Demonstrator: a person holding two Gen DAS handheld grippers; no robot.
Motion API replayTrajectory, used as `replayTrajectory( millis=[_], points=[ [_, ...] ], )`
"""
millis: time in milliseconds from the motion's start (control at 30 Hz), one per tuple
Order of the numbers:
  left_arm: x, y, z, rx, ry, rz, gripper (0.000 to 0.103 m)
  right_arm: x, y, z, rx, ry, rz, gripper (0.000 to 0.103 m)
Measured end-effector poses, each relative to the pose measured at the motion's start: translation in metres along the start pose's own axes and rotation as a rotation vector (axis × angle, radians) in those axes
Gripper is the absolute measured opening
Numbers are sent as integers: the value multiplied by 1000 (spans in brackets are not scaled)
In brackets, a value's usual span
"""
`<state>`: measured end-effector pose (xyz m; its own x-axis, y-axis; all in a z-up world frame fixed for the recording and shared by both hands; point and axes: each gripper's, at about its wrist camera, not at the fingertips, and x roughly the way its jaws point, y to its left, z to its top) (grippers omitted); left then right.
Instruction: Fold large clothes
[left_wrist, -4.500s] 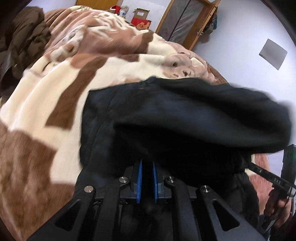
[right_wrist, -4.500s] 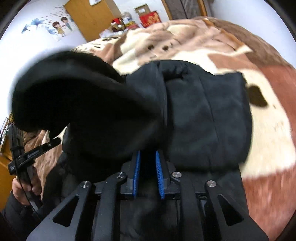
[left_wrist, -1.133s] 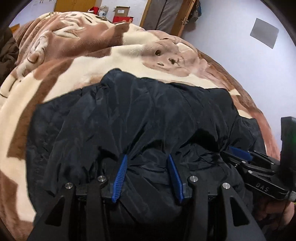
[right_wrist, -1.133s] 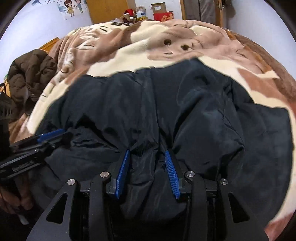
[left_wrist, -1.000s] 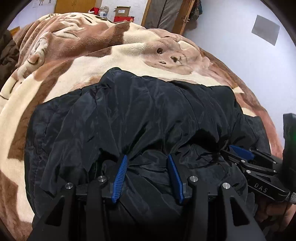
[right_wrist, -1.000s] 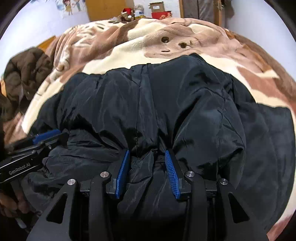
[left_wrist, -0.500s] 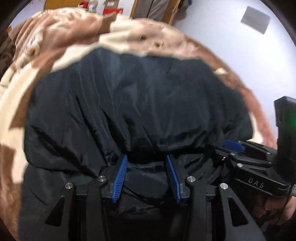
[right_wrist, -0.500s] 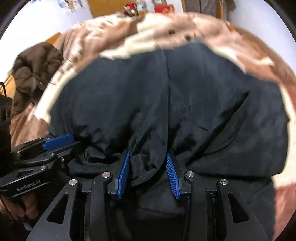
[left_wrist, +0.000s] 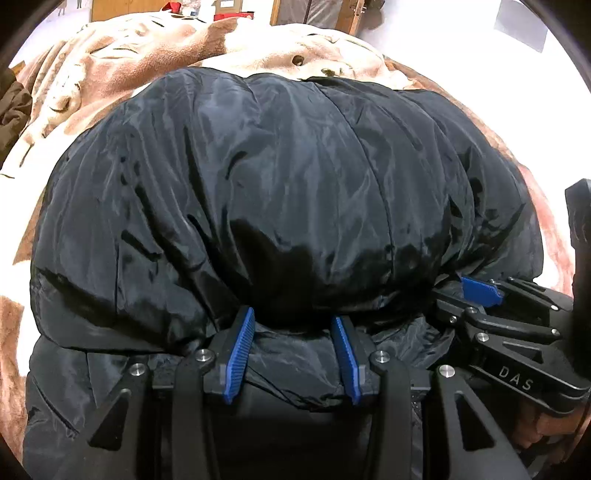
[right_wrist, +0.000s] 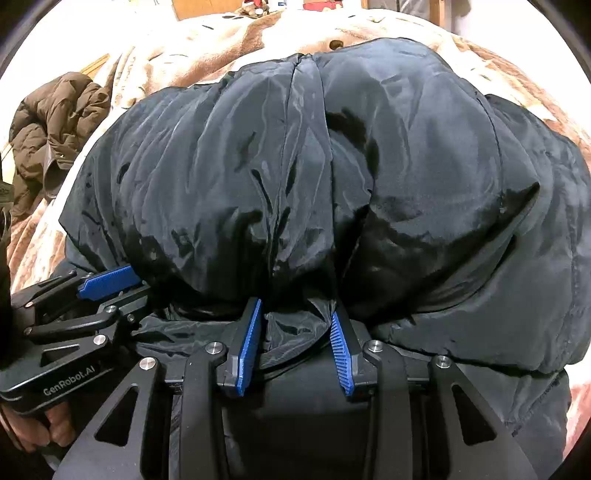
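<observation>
Left wrist view: big black puffy coat (left_wrist: 295, 177) piled in a fat lump on the brown and cream blanket (left_wrist: 122, 62), right in front of both tools. Soft and squashy by the look of it, full of air, so likely to spring back up after a push. Shiny cloth, so probably slippery and quick to slide out of a weak pinch. Not heavy for its size, at a guess, but bulky. Left gripper (left_wrist: 293, 354) partly open with a thick roll of the coat's near edge filling the gap between the blue pads (left_wrist: 240, 350). Right gripper (right_wrist: 293, 345), in the right wrist view, the same: partly open, a bunched fold of the near edge wedged between its pads. Best place to hold looks like that near edge, where the cloth is doubled and thick, one tool toward each end. Long side of the lump running left to right across the blanket; which end is collar or hem, cannot tell. Brown jacket (right_wrist: 55, 122) lying off to the left of the coat.
</observation>
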<state>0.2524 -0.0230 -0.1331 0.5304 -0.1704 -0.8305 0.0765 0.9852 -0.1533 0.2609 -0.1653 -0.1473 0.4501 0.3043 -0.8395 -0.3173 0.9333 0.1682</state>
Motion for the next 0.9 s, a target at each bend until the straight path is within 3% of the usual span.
replayTrajectory(
  millis=[400, 667, 900],
  points=[
    [-10, -1, -5, 11, -34, 6, 46, -11, -2, -4, -5, -5, 6, 36],
    [-64, -8, -20, 1, -72, 16, 46, -76, 4, -30, 4, -57, 8, 38],
    [-118, -12, -59, 12, -112, 8, 46, -126, -5, -70, 30, -100, 30, 38]
  ],
)
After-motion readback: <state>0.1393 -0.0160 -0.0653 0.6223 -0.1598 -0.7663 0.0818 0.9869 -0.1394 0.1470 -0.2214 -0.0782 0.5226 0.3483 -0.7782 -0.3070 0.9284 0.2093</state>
